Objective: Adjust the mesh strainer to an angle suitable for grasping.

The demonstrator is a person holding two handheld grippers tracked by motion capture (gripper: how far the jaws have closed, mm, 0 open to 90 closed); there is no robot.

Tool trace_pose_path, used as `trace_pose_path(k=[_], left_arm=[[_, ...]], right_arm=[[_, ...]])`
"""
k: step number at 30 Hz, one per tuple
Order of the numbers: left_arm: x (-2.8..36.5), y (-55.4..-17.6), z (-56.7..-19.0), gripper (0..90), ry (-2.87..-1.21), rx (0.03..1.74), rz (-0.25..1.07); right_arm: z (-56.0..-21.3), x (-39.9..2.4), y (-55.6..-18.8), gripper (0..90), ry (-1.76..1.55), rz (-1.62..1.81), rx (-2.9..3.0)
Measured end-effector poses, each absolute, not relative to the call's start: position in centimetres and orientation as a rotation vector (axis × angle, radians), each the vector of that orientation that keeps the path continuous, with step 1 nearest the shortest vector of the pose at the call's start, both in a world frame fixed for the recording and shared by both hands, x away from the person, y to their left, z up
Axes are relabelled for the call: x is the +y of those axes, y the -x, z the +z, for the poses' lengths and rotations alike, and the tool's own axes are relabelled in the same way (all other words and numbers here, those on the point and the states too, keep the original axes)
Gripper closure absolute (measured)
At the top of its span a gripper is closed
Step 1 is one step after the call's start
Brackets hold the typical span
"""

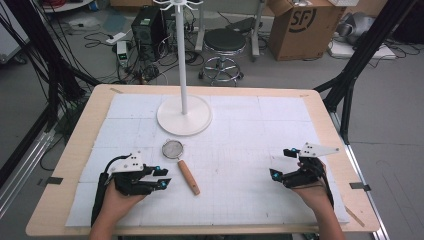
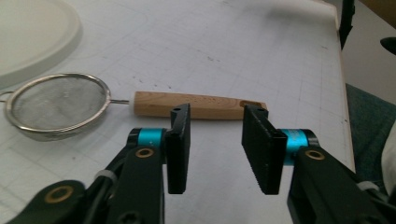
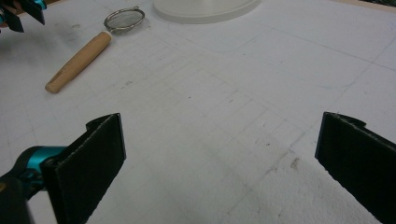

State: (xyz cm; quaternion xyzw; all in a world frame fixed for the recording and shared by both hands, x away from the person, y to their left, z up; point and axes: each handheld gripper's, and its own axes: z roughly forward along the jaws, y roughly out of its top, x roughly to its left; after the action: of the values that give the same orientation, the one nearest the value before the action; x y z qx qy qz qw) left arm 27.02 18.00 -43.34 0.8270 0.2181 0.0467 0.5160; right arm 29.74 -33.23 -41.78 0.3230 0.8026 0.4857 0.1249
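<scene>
i'm working over a wooden table (image 1: 87,145) covered by a white gridded mat (image 1: 250,150), in a cluttered lab with cables, a stool and a cardboard box on the floor beyond.

nearest me on the left, my left gripper (image 1: 161,178) sits low on the mat, aimed right toward the strainer. in the left gripper view its jaws stand narrowed but apart, nothing between the pads, with the wooden handle (image 2: 198,106) lying crosswise just past the tips. the jaws aren't on it yet.

on the right, my right gripper (image 1: 281,164) rests near the mat's right side, well apart from the strainer. in the right gripper view its jaws stand wide with bare mat between them.

a little farther in, left of centre, the small strainer (image 1: 180,167) lies flat: the handle's free end points toward me and a bit right, and the round mesh bowl (image 1: 173,149) sits at the far end, near the base of the stand but not touching it as far as i can tell.

i judge it light and stiff. the wood should give the pads decent friction; the thin metal rim and mesh would be slippery and could dent. i'd take the handle around its middle, squarely across its width, since the bowl end will tip it if i grab near the tail.

farthest, the white stand (image 1: 184,114) rises from its round base at the far middle of the mat.
</scene>
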Motion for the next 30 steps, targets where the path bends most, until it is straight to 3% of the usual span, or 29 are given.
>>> trace_pose_path(k=[8,14,30], left_arm=[[16.2,-27.3,-44.0,82.6,-2.075,0.508,0.092],[15.0,-27.5,-44.5,88.4,-2.128,0.518,0.095],[11.3,-27.8,-45.3,89.8,-2.224,0.458,0.068]], right_arm=[[-41.8,-33.0,-29.7,0.5,-0.933,1.400,2.354],[-42.0,-32.7,-29.7,0.5,-0.928,1.391,2.364],[-42.2,-32.3,-29.7,0.5,-0.915,1.379,2.383]])
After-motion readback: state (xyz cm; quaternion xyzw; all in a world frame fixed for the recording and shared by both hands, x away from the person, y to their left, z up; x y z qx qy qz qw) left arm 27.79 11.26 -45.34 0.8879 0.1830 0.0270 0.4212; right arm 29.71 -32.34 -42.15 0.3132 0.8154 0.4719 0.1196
